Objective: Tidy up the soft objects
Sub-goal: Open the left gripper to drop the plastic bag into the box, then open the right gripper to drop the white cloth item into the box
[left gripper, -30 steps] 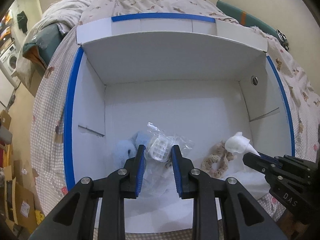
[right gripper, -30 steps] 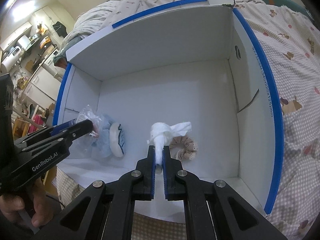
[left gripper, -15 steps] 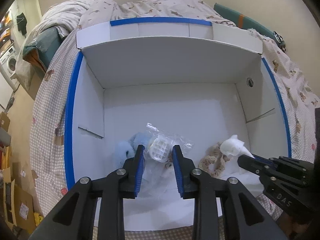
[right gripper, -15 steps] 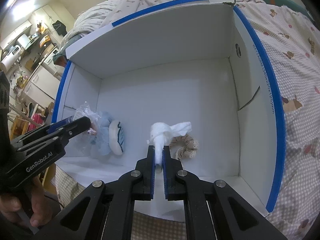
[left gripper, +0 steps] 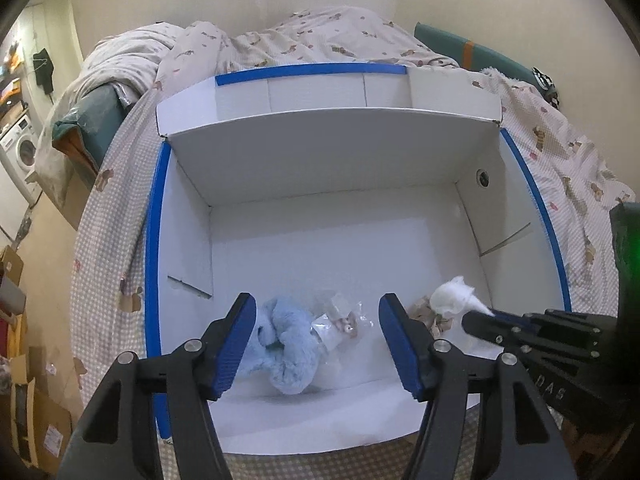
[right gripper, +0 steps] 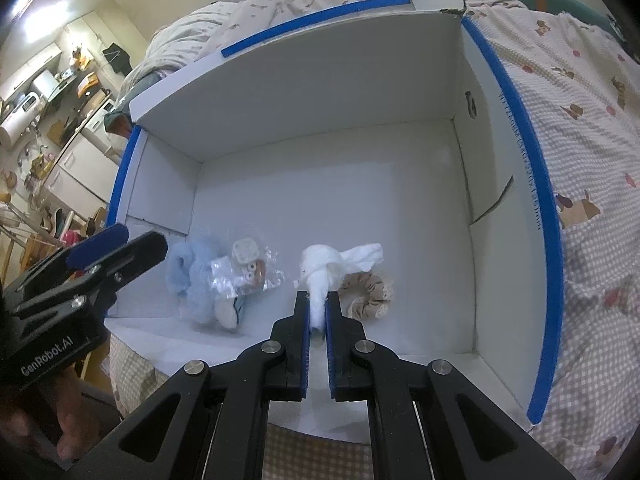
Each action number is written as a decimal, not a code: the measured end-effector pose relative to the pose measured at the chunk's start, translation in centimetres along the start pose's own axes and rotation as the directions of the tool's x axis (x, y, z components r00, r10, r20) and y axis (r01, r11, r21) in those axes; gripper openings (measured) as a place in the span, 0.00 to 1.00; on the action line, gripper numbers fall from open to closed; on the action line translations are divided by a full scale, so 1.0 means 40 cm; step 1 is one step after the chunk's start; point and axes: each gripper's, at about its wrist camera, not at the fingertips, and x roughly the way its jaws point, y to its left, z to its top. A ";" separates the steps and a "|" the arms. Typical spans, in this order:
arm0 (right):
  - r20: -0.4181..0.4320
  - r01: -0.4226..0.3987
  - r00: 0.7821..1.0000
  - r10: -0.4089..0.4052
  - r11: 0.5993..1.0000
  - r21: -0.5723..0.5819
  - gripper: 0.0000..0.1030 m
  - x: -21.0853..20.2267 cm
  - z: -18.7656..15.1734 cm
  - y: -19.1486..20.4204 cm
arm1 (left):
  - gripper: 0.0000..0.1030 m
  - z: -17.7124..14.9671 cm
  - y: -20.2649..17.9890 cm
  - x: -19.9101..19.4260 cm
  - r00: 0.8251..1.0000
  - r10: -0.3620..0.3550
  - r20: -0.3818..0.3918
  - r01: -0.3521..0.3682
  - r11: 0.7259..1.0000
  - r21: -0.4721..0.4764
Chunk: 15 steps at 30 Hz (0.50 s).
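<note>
A white cardboard box (left gripper: pixel 188 216) (right gripper: pixel 508 168) with blue-taped rims lies open on a bed. Inside, a clear plastic bag with small items (left gripper: pixel 340 322) (right gripper: pixel 248 268) rests on a light blue plush toy (left gripper: pixel 286 354) (right gripper: pixel 196 276). My left gripper (left gripper: pixel 318 312) (right gripper: pixel 120 240) is open and empty above them. My right gripper (right gripper: pixel 317 300) is shut on a white cloth (right gripper: pixel 324 268) (left gripper: pixel 454 298), held over a beige scrunchie (right gripper: pixel 370 292) (left gripper: pixel 424 308) on the box floor.
The bed has a checked sheet (right gripper: pixel 592 128) and a rumpled duvet (left gripper: pixel 280 40) behind the box. Cardboard boxes (left gripper: pixel 24 400) and a washing machine (left gripper: pixel 20 152) stand on the floor at left. A hand (right gripper: pixel 72 436) holds the left gripper.
My left gripper has opened, let go of the plastic bag and pulled up and back. The bag now lies on the blue plush. My right gripper still holds the white cloth.
</note>
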 end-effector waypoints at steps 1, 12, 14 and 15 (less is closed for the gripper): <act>0.003 0.002 1.000 -0.002 1.000 0.005 0.08 -0.001 0.001 -0.002 | 0.59 -0.001 0.002 0.000 1.000 0.002 -0.001 -0.002 1.000 -0.002; 0.065 -0.041 0.997 0.034 0.993 0.114 0.72 -0.041 0.011 -0.053 | 0.59 -0.010 0.036 -0.015 1.000 -0.021 0.002 0.021 0.996 -0.087; 0.074 -0.051 0.996 0.042 0.991 0.121 0.72 -0.046 0.010 -0.055 | 0.59 -0.014 0.037 -0.018 1.000 -0.020 0.001 0.020 0.996 -0.089; 0.073 -0.051 0.996 0.042 0.991 0.120 0.72 -0.047 0.011 -0.053 | 0.59 -0.015 0.037 -0.019 1.000 -0.021 -0.001 0.021 0.996 -0.090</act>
